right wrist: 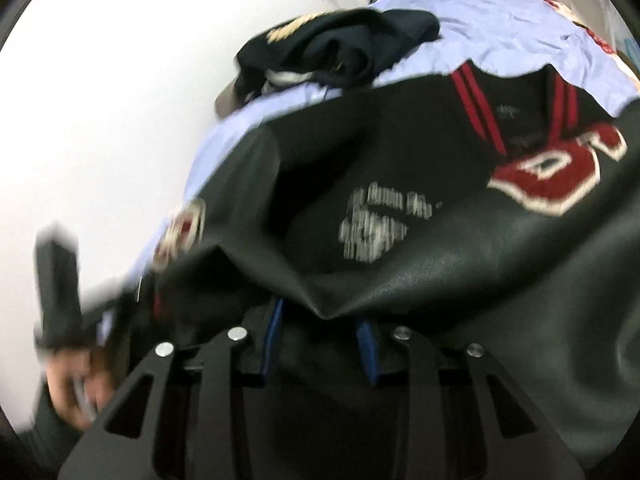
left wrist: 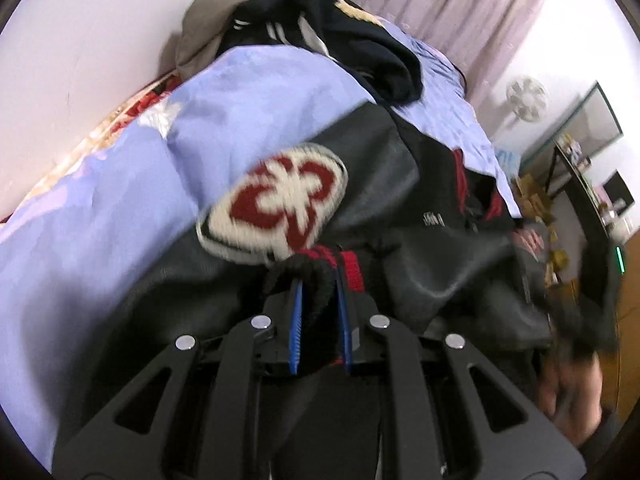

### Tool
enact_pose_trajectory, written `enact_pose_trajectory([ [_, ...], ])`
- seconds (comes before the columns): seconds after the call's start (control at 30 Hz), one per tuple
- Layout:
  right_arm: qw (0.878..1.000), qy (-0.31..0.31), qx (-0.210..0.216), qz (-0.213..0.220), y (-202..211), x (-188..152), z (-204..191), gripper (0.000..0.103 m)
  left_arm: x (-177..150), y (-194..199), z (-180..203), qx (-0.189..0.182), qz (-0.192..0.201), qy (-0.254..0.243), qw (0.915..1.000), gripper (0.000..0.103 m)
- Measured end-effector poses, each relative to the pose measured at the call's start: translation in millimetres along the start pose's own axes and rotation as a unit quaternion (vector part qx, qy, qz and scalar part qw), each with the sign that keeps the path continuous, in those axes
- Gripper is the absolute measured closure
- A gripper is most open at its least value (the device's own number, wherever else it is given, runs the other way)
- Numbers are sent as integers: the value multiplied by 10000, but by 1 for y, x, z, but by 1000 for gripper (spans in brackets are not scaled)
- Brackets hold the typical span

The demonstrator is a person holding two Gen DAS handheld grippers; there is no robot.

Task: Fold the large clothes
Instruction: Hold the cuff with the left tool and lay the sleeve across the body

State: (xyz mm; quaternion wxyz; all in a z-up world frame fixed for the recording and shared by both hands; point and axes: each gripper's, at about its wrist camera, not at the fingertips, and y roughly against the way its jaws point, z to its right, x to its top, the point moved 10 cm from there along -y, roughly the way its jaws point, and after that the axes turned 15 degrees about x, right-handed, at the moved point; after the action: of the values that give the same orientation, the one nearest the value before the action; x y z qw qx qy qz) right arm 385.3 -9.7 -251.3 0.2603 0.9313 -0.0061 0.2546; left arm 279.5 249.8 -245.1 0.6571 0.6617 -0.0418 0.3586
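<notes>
A black varsity jacket (left wrist: pixel 372 184) with a cream and red sleeve patch (left wrist: pixel 276 204) lies across a bed with a lilac sheet (left wrist: pixel 120 208). My left gripper (left wrist: pixel 318 280) is shut on the jacket's black and red ribbed hem (left wrist: pixel 320 264). In the right wrist view the jacket (right wrist: pixel 400 160) shows white chest lettering (right wrist: pixel 376 228) and a red letter patch (right wrist: pixel 548 176). My right gripper (right wrist: pixel 320 312) is shut on a fold of the jacket's leather-like fabric, which drapes over its tips. The other hand and gripper (right wrist: pixel 60 300) show blurred at the left.
A pile of dark clothes (left wrist: pixel 340 40) lies further up the bed, also in the right wrist view (right wrist: pixel 340 44). A white wall (left wrist: pixel 80 40) runs along the bed. A fan (left wrist: pixel 526 98), a desk with clutter (left wrist: pixel 560 200) and pink curtains (left wrist: pixel 460 12) stand to the right.
</notes>
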Motion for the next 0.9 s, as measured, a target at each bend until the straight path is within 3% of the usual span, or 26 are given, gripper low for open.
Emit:
enact_pose_trajectory([
  [0.1, 9990, -302, -289, -157, -27, 21, 28, 75, -14, 4, 5, -54, -27, -237, 9997, 85],
  [0.17, 9967, -418, -534, -442, -49, 21, 47, 75, -19, 7, 12, -201, 6, -420, 9989, 76],
  [0.27, 9902, -528, -873, -954, -81, 13, 76, 76, -26, 11, 29, -354, 122, -766, 9964, 74],
  [0.4, 9869, -678, -805, -1226, -92, 10, 89, 77, -33, 22, 51, -99, 607, -1453, 9875, 65],
  [0.5, 9847, -360, -834, -1486, -85, 8, 80, 77, -38, 32, 58, 310, 1240, -1958, 9723, 45],
  [0.53, 9840, -242, -839, -1556, -81, 8, 75, 76, -41, 32, 59, 474, 1417, -2130, 9656, 43],
  [0.63, 9823, 21, -815, -1689, -64, 3, 62, 75, -53, 27, 66, 679, 1612, -2656, 9481, 42],
  [0.8, 9813, 252, -694, -1775, -32, -17, 40, 72, -58, 16, 68, 783, 1563, -2893, 9411, 42],
  [0.9, 9811, 265, -740, -1768, -19, -25, 37, 71, -70, 38, 87, 565, 1888, -3298, 9233, 42],
])
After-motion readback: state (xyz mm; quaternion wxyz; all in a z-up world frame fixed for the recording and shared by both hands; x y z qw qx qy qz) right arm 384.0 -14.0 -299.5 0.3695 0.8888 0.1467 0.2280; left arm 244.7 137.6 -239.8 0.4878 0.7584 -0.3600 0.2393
